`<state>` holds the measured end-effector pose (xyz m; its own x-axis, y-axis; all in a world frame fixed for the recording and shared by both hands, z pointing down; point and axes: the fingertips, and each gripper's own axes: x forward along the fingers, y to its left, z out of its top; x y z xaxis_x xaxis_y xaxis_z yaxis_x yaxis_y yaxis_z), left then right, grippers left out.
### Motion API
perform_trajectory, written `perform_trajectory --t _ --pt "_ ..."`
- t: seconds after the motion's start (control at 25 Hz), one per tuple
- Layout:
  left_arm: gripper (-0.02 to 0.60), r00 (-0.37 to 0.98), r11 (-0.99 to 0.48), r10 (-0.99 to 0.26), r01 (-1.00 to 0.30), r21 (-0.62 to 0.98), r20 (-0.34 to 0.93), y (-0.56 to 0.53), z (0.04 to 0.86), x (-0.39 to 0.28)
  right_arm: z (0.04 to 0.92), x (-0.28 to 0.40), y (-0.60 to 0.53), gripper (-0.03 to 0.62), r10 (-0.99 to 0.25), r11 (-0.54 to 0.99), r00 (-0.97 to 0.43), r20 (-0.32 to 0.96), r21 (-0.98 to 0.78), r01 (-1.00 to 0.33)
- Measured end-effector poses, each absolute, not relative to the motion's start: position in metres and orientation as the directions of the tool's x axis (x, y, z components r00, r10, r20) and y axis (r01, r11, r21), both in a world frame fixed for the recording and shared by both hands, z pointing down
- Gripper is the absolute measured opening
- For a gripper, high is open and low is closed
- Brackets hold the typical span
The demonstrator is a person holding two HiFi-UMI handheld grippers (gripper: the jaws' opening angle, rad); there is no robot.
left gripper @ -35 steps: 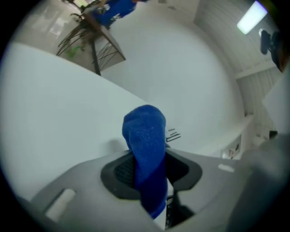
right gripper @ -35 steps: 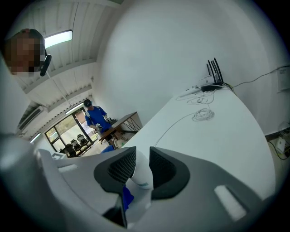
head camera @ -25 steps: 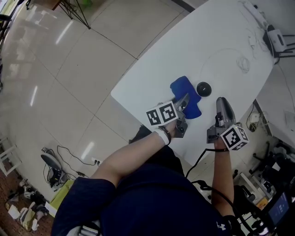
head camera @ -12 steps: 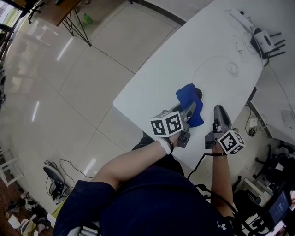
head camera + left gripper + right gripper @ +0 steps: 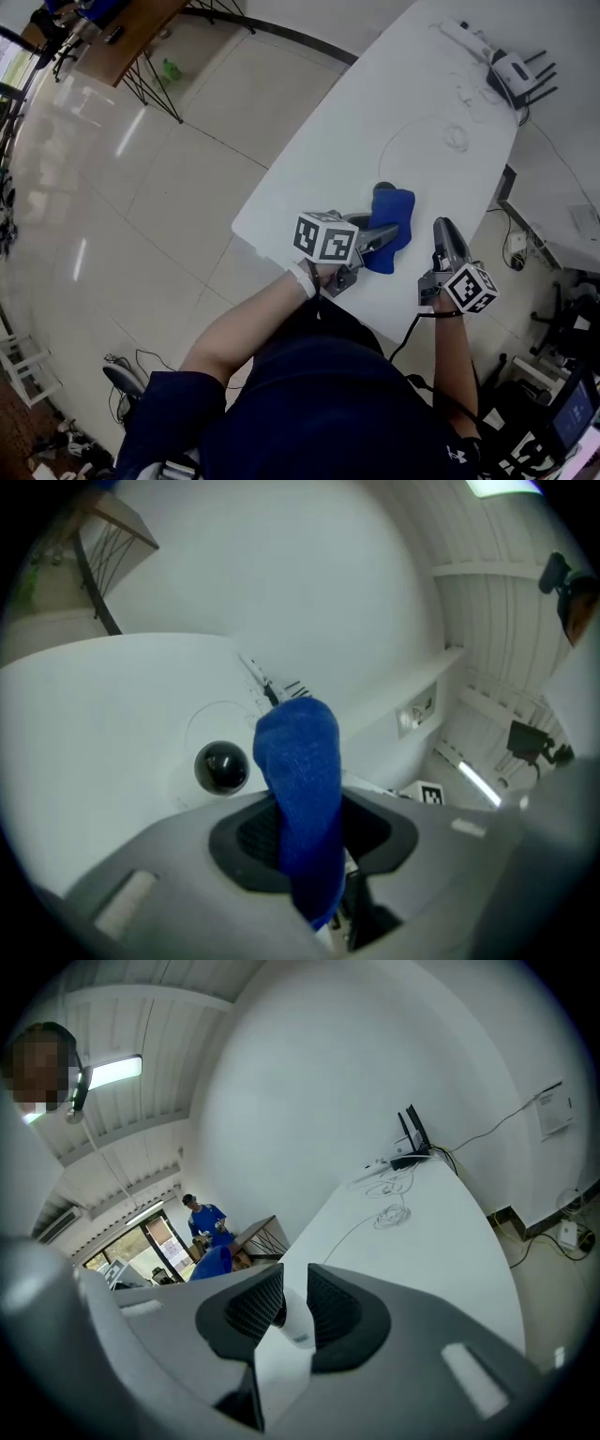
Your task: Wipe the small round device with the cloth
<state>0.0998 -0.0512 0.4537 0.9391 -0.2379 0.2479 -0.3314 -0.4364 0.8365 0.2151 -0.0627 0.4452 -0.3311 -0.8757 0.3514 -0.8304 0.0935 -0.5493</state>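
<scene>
1. In the head view the cloth (image 5: 398,211) hides most of the small round device (image 5: 382,188), which peeks out at its 11 o'clock on the worktop (image 5: 412,103). The right claw (image 5: 292,1307) stands narrow, and a white shape in its gap is too unclear to name.
2. A second ago the cloth lay flat, with the device bare at its 3 o'clock. Now the left claw (image 5: 309,832) pinches it aloft.
3. One cloth, one device, two claws.

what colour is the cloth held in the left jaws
The cloth is solid blue; the left gripper view shows it best.
</scene>
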Motion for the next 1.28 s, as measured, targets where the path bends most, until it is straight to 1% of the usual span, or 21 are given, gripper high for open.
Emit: perform_trajectory --t 0.16,0.24,0.36,0.44,0.52,0.56,0.64,0.68,0.76,0.84,0.92,0.96,1.0,1.04,1.08,1.12,1.2,1.28 --pt "0.138 0.946 -0.355 -0.128 -0.324 0.877 0.298 -0.039 0.483 0.070 0.446 0.225 -0.057 0.086 -0.884 0.063 -0.309 0.352 -0.564 -0.823" --pt "0.137 0.935 -0.299 -0.094 -0.353 0.887 0.341 -0.036 0.509 0.046 0.448 0.223 -0.053 0.084 -0.885 0.054 -0.305 0.353 -0.573 -0.818" --pt "0.137 0.894 -0.202 -0.101 -0.447 0.871 0.436 -0.045 0.553 0.006 0.450 0.214 -0.047 0.085 -0.881 0.054 -0.313 0.354 -0.582 -0.811" --pt "0.138 0.834 -0.157 -0.110 -0.552 0.819 0.541 -0.053 0.580 -0.021 0.450 0.208 -0.044 0.084 -0.878 0.060 -0.322 0.355 -0.586 -0.808" --pt "0.146 0.719 -0.206 -0.102 -0.692 0.692 0.688 -0.058 0.604 -0.046 0.449 0.203 -0.042 0.084 -0.876 0.067 -0.330 0.352 -0.589 -0.806" --pt "0.171 0.648 -0.267 -0.107 -0.749 0.606 0.754 -0.060 0.612 -0.056 0.448 0.200 -0.041 0.084 -0.875 0.071 -0.334 0.350 -0.590 -0.804" --pt "0.258 0.519 -0.411 -0.156 -0.808 0.423 0.840 -0.067 0.617 -0.070 0.444 0.194 -0.040 0.084 -0.875 0.080 -0.340 0.344 -0.591 -0.802" --pt "0.284 0.461 -0.478 -0.197 -0.816 0.326 0.865 -0.072 0.617 -0.075 0.442 0.191 -0.039 0.084 -0.876 0.085 -0.342 0.341 -0.589 -0.804" --pt "0.317 0.349 -0.579 -0.299 -0.806 0.122 0.888 -0.082 0.616 -0.084 0.437 0.184 -0.037 0.084 -0.877 0.099 -0.345 0.335 -0.576 -0.812" --pt "0.321 0.275 -0.636 -0.396 -0.771 -0.046 0.876 -0.087 0.610 -0.088 0.429 0.174 -0.035 0.084 -0.878 0.118 -0.350 0.327 -0.561 -0.819" --pt "0.319 0.257 -0.677 -0.481 -0.716 -0.170 0.838 -0.086 0.600 -0.084 0.422 0.163 -0.034 0.084 -0.878 0.137 -0.356 0.319 -0.546 -0.826" --pt "0.316 0.270 -0.690 -0.528 -0.690 -0.221 0.805 -0.085 0.590 -0.081 0.420 0.155 -0.033 0.083 -0.878 0.145 -0.360 0.316 -0.540 -0.829" --pt "0.305 0.299 -0.692 -0.576 -0.673 -0.260 0.760 -0.085 0.576 -0.078 0.418 0.148 -0.032 0.083 -0.877 0.154 -0.364 0.313 -0.535 -0.831" --pt "0.278 0.344 -0.688 -0.617 -0.672 -0.274 0.708 -0.083 0.558 -0.074 0.416 0.140 -0.032 0.081 -0.876 0.163 -0.369 0.310 -0.530 -0.832" --pt "0.232 0.401 -0.684 -0.643 -0.684 -0.254 0.653 -0.080 0.539 -0.070 0.414 0.134 -0.032 0.081 -0.875 0.173 -0.375 0.307 -0.525 -0.834" --pt "0.181 0.464 -0.683 -0.650 -0.704 -0.196 0.602 -0.076 0.519 -0.064 0.411 0.129 -0.032 0.081 -0.873 0.184 -0.380 0.305 -0.518 -0.836" --pt "0.098 0.571 -0.676 -0.635 -0.737 -0.016 0.521 -0.067 0.483 -0.051 0.405 0.123 -0.032 0.072 -0.869 0.212 -0.394 0.300 -0.495 -0.843" --pt "0.021 0.627 -0.646 -0.622 -0.750 0.146 0.468 -0.058 0.454 -0.043 0.397 0.116 -0.031 0.027 -0.863 0.258 -0.415 0.287 -0.456 -0.852"
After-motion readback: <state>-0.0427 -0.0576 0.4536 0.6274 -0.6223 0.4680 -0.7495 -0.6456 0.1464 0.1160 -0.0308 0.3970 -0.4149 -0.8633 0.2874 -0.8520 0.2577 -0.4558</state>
